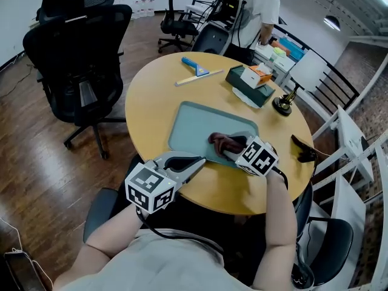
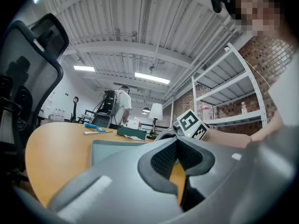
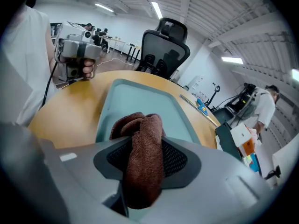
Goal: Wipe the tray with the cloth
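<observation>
My right gripper (image 1: 235,153) is clamped on the brown cloth (image 1: 220,142), which lies bunched on the tray (image 1: 193,121) by its near right corner. The tray sits toward the near edge of the table (image 1: 151,96). My left gripper (image 1: 194,163) has its jaws together on nothing, at the tray's near left edge, perhaps touching the rim.

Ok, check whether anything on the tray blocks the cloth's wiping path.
Nothing visible does. The right gripper holds the cloth on the tray, at its near right corner; the rest is bare. The left gripper sits by the near edge.
</observation>
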